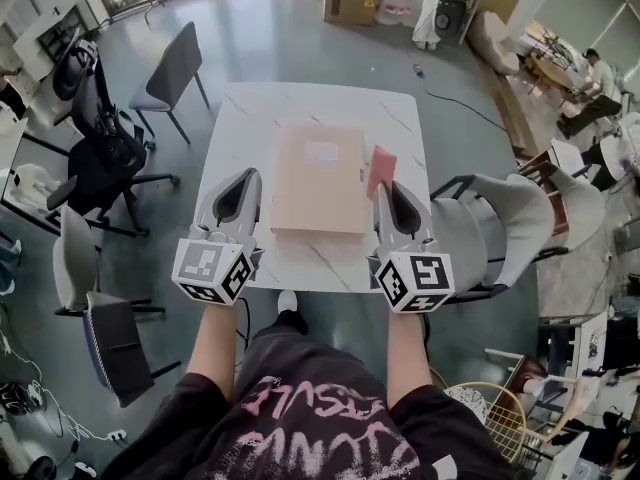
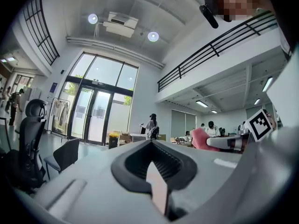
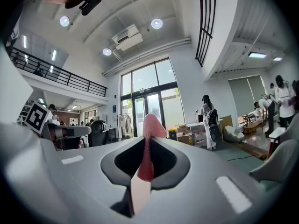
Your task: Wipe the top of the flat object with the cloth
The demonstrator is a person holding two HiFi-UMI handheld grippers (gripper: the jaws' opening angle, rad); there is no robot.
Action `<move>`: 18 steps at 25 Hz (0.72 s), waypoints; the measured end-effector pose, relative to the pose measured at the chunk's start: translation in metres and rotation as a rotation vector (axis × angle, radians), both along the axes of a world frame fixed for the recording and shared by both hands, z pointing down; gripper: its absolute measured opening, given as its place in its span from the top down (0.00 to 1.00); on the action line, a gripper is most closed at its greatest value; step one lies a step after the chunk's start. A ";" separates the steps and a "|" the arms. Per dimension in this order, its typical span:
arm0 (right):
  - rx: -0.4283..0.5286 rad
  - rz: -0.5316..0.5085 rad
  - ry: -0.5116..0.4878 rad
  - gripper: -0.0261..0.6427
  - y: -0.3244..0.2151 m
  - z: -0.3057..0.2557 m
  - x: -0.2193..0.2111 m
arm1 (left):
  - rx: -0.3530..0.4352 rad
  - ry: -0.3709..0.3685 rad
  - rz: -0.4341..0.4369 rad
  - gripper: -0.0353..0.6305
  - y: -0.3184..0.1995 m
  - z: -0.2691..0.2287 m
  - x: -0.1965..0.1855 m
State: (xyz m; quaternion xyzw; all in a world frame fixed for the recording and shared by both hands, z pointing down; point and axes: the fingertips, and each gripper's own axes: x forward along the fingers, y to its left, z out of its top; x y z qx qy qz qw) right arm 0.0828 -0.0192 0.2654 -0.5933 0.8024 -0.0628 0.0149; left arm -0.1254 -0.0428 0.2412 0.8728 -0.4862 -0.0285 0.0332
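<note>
The room is tall and bright, with round ceiling lights, a railed upper gallery and glass doors [image 2: 91, 115] at the far end, over a smooth grey floor [image 1: 280, 28]. A white, faintly veined rectangular worktop [image 1: 240, 128] stands in the middle, with a black office chair [image 1: 100, 138] and a grey chair [image 1: 172, 73] to its left.

The flat object [image 1: 320, 183] lies at the centre of the worktop: a pale tan, matte rectangle (a lighter patch near its far end).

The left claw [image 1: 245, 183] is pressed together with nothing in it, left of the object. The right claw [image 1: 388, 196] is clamped on the cloth [image 1: 381, 171], a pink, nubbly strip standing beyond the tips, just beside the object's right edge.
</note>
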 end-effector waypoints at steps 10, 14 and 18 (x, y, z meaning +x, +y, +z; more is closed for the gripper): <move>-0.027 0.063 -0.002 0.88 -0.047 0.005 -0.018 | -0.030 0.006 0.069 0.94 -0.055 0.007 -0.013; -0.040 0.083 0.005 0.88 -0.058 0.009 -0.025 | -0.045 0.023 0.086 0.94 -0.073 0.013 -0.020; -0.050 0.097 0.013 0.88 -0.066 0.013 -0.025 | -0.056 0.034 0.100 0.95 -0.082 0.018 -0.021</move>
